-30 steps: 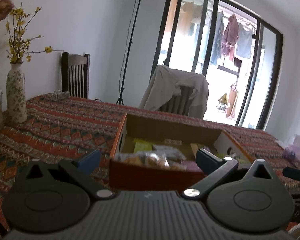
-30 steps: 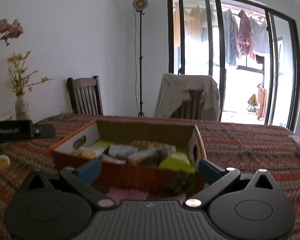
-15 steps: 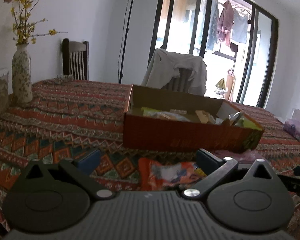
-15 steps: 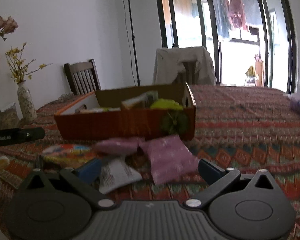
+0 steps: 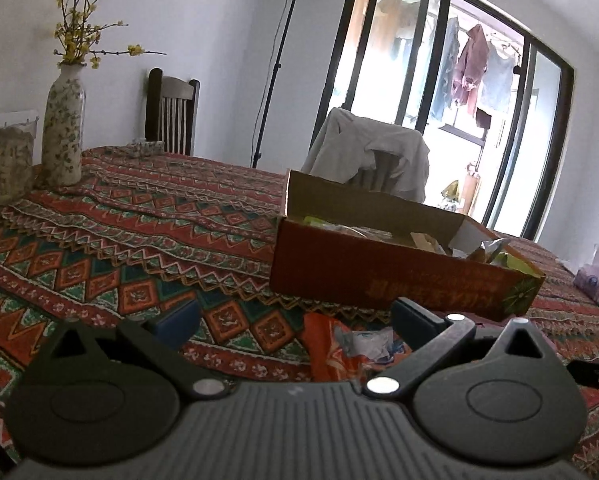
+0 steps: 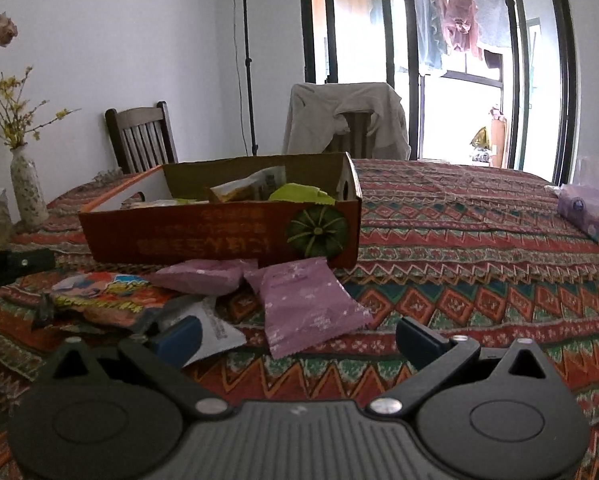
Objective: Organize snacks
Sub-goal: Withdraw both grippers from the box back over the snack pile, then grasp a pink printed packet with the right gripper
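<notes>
An orange cardboard box (image 5: 383,272) (image 6: 219,232) holding several snack packets stands on the patterned tablecloth. In front of it lie loose snacks: an orange packet (image 5: 331,350) (image 6: 107,296), two purple packets (image 6: 307,304) (image 6: 203,276) and a white packet (image 6: 215,326). My left gripper (image 5: 295,316) is open low over the table, with the orange packet between its fingers but untouched. My right gripper (image 6: 299,334) is open just short of the near purple packet, its left finger over the white packet. Neither gripper holds anything.
A flowered vase (image 5: 64,126) (image 6: 27,192) with yellow twigs stands at the table's left, next to a jar (image 5: 3,164). A purple tissue pack (image 6: 583,216) lies far right. Two chairs (image 6: 143,136) (image 6: 351,120), one draped with a jacket, stand behind the table.
Both grippers have tilted down and pulled back from the box, so the loose packets on the cloth now show. The left view has swung left and rolled. Both stay open.
</notes>
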The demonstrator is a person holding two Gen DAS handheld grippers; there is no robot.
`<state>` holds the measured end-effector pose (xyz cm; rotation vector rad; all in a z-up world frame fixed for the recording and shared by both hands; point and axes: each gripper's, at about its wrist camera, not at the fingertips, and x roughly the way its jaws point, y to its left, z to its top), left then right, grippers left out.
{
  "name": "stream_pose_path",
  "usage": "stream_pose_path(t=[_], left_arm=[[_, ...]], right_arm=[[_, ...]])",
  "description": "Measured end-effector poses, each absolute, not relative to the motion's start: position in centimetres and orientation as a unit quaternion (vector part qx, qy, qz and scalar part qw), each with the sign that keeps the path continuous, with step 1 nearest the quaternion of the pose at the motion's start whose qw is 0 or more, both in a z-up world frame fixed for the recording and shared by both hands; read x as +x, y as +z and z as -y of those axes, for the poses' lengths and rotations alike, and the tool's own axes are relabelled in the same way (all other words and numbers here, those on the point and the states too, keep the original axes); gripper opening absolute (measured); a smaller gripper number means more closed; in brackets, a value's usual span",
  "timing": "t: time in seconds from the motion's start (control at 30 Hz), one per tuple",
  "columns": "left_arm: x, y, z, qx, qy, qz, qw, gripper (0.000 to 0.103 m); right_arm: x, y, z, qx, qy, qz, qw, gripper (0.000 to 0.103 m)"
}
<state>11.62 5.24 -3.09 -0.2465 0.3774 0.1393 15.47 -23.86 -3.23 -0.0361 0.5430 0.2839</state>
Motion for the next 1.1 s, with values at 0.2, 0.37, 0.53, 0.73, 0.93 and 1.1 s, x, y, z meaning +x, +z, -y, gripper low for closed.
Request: stream_pose_path(t=[0.2,0.37,0.53,0.73,0.93,1.1], left_arm=[[11.8,-3.3,-5.7,-0.137,0.057,-0.192,0.970,0.103],[11.8,-3.3,-5.8,-0.143,0.055,-0.191,0.969,0.103],[11.9,-3.4,-5.9,-0.146,0.051,-0.195,0.968,0.103],[12.0,-3.5,-6.0,-0.152,0.049,-0.197,0.967,0.103],[11.9,-3.5,-6.1,-0.155,0.048,-0.196,0.967,0.103],[12.0,-3.5,-6.1,-0.155,0.048,-0.197,0.967,0.103]], right_arm=[[19.2,-3.0,22.8,-0.075,0.133,-0.295,0.943,0.103],[22.5,-3.8,21.5,-0.098,0.137,-0.328,0.930,0.102],[24.8,-5.2,20.7,-0.091,0.138,-0.354,0.921,0.091],[24.7,-5.5,21.2,-0.051,0.149,-0.350,0.923,0.066],[22.2,-5.3,21.8,-0.041,0.143,-0.316,0.937,0.061],[19.1,-4.5,22.7,-0.043,0.098,-0.246,0.963,0.061]])
